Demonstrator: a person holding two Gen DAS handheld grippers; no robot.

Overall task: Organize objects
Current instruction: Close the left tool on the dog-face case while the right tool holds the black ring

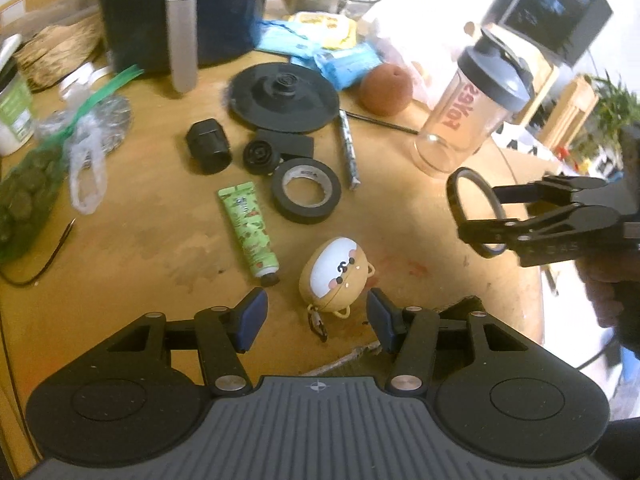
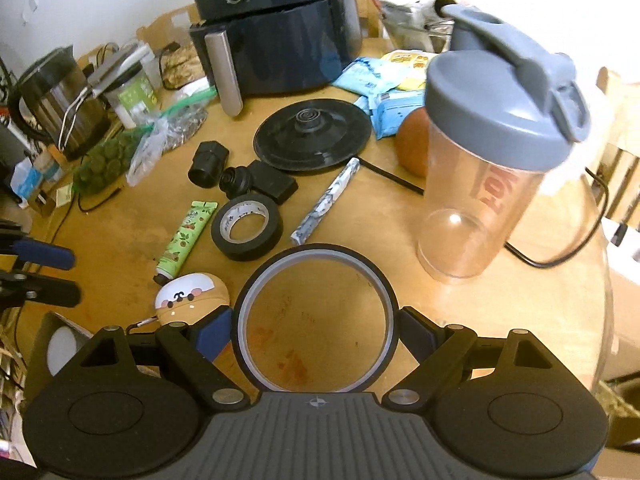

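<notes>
My right gripper (image 2: 316, 330) is shut on a thin black ring (image 2: 316, 250), held upright above the wooden table; it shows at the right of the left wrist view (image 1: 474, 216). My left gripper (image 1: 316, 314) is open, its blue pads on either side of a tan cartoon earbud case (image 1: 336, 276), not touching it. The case also shows in the right wrist view (image 2: 192, 298). A black tape roll (image 1: 306, 190), a green tube (image 1: 248, 232) and a clear shaker bottle with a grey lid (image 1: 472, 108) lie beyond.
A dark air fryer (image 2: 276, 24) stands at the back. A black round kettle base (image 1: 284, 96), small black parts (image 1: 208, 146), a wrapped stick (image 1: 348, 148), an orange fruit (image 1: 386, 90), blue packets (image 1: 344, 64) and plastic bags (image 1: 36, 176) crowd the table. A kettle (image 2: 60, 100) stands left.
</notes>
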